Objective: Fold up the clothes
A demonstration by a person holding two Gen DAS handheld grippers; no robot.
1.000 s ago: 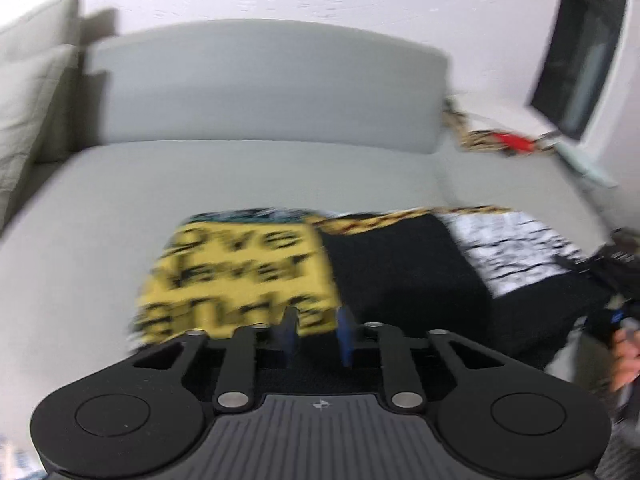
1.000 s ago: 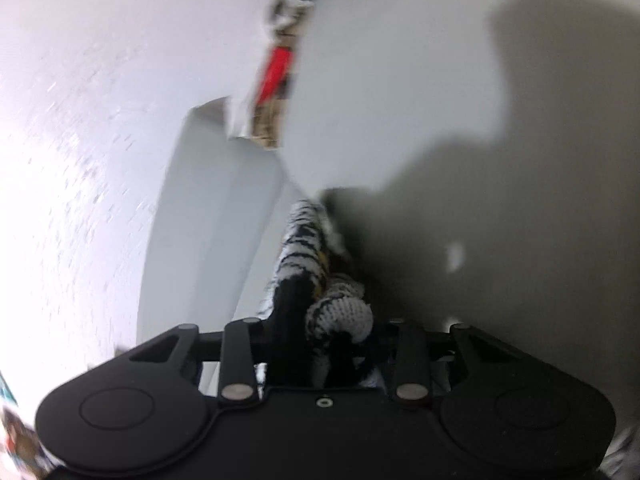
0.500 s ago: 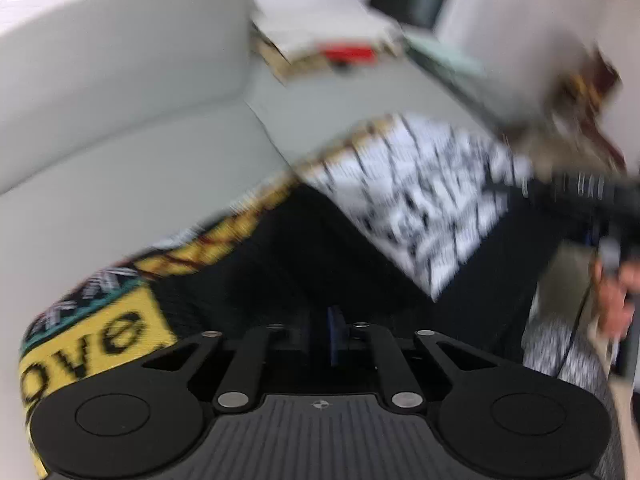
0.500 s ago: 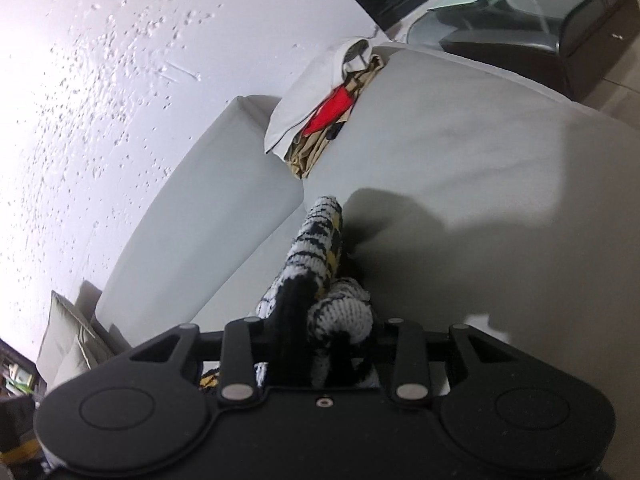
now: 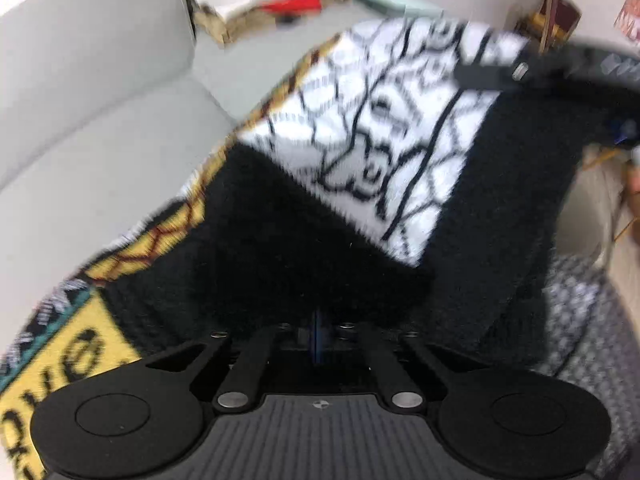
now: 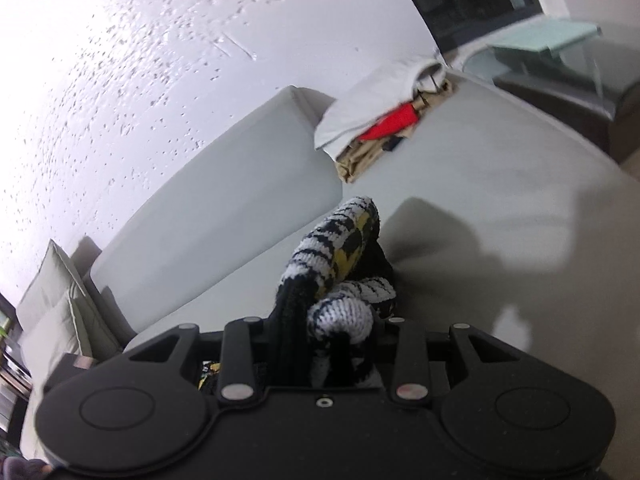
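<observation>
Up close, the left gripper (image 5: 318, 336) has its jaws pressed together on the black edge of a knitted sweater (image 5: 304, 248), which spreads over the grey sofa (image 5: 100, 152) with a yellow lettered panel toward the sofa's left end. The right gripper (image 6: 324, 344) pinches a bunched black, white and yellow fold of that sweater (image 6: 340, 248) above the sofa seat (image 6: 500, 184). A pile of folded clothes (image 6: 380, 120) sits at the sofa's far end.
</observation>
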